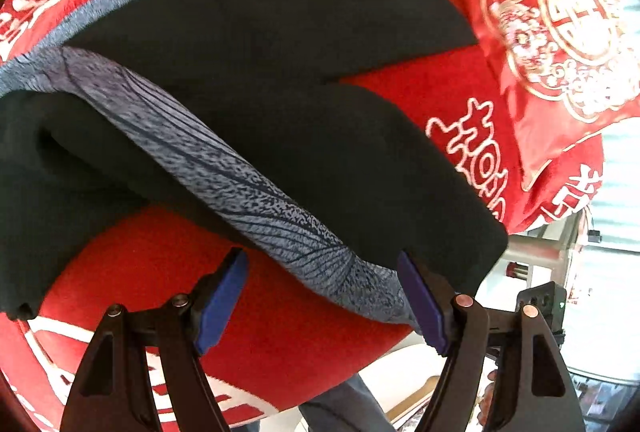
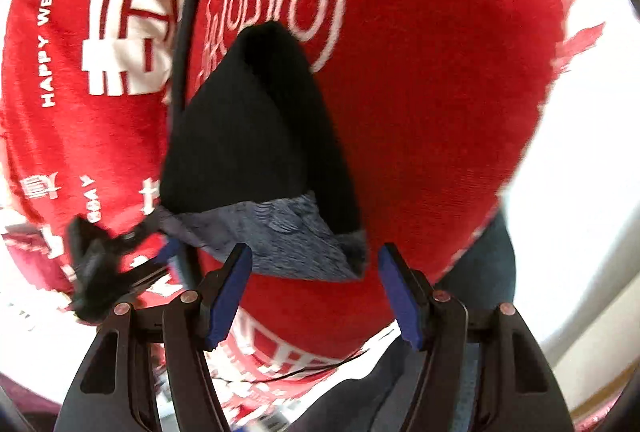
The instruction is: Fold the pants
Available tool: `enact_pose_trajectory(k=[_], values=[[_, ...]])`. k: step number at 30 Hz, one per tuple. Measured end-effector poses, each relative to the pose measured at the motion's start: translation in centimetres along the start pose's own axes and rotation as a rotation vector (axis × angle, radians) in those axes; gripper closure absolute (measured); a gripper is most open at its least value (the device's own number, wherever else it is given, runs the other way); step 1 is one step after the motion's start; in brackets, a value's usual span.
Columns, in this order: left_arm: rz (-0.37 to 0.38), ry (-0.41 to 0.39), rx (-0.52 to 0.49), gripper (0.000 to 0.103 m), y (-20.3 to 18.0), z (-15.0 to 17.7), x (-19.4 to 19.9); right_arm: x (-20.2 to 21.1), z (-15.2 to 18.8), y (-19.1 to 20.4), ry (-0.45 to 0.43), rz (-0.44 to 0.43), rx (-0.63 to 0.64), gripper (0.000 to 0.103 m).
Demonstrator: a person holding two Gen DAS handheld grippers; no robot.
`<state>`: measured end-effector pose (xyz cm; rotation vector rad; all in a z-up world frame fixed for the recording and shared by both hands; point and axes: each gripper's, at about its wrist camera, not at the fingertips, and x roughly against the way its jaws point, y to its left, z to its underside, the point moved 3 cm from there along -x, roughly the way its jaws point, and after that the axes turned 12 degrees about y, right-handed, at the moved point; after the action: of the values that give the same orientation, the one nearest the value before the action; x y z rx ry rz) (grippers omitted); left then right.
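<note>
In the left wrist view, a red blanket (image 1: 280, 332) with white letters covers a bed and fills most of the frame. A pair of black pants (image 1: 260, 32) lies on it, running from the far left to the right side. Their grey waistband (image 1: 224, 172) crosses the frame from the upper left down to the lower middle. The black cloth splits into two parts on the right, with red blanket showing between them. At the upper right sits a red pillow (image 1: 560, 32) with a gold and white round pattern. At the bottom is the left gripper (image 1: 324, 292). Its jaws stand wide apart. The low end of the waistband lies between the blue pads (image 1: 222, 296), right by the pad on the right side, but the pads do not squeeze it.

In the right wrist view, the left gripper (image 2: 100, 272) shows as a dark blur at the lower left. The pants (image 2: 256, 120) sit in the middle, with the grey waistband (image 2: 280, 244) at their low edge. The red blanket (image 2: 440, 92) lies all around. At the bottom is the right gripper (image 2: 316, 292). Its jaws are wide too, and they hold nothing. The waistband is just above them. A person's leg (image 2: 480, 264) in dark cloth shows at the lower right.
</note>
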<state>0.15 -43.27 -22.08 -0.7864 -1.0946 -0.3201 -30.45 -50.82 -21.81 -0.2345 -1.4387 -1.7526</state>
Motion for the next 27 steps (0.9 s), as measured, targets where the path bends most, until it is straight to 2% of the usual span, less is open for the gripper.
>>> enact_pose_trajectory(k=[2,3,4,5,6,7,12,19,22,27], values=[[-0.016,0.013,0.021,0.026,0.1,-0.1,-0.6,-1.1,-0.8,-0.5,0.056,-0.01,0.0,0.035],[-0.024,0.018,0.027,0.035,0.1,0.0,-0.9,-1.3,-1.0,-0.7,0.074,-0.027,-0.005,0.049],[-0.022,0.019,0.028,0.064,0.1,0.0,-1.1,-1.6,-1.2,-0.7,0.09,-0.037,-0.013,0.069],[-0.015,0.031,0.027,0.073,0.1,0.0,-1.3,-1.6,-1.4,-0.5,0.102,-0.036,-0.013,0.077],[-0.016,0.038,0.034,0.073,0.2,-0.1,-1.3,-1.4,-1.4,-0.2,0.105,-0.059,-0.004,0.081],[-0.004,0.025,0.04,0.079,0.2,-0.1,-1.0,-1.0,-1.3,0.4,0.096,-0.072,0.007,0.083],[0.012,-0.085,0.005,0.081,-1.8,-1.4,3.7,2.0,-2.9,5.7,0.036,-0.145,0.074,0.084],[0.028,-0.178,-0.011,0.08,-2.7,-7.0,8.4,5.1,-10.8,15.5,0.013,-0.181,0.232,0.084],[0.018,-0.204,-0.017,0.08,-2.3,-10.3,8.9,5.0,-15.1,19.4,0.035,-0.13,0.311,0.084],[0.022,-0.145,-0.029,0.08,-1.5,-14.5,7.6,2.2,-22.5,23.7,0.08,-0.007,0.357,0.083]])
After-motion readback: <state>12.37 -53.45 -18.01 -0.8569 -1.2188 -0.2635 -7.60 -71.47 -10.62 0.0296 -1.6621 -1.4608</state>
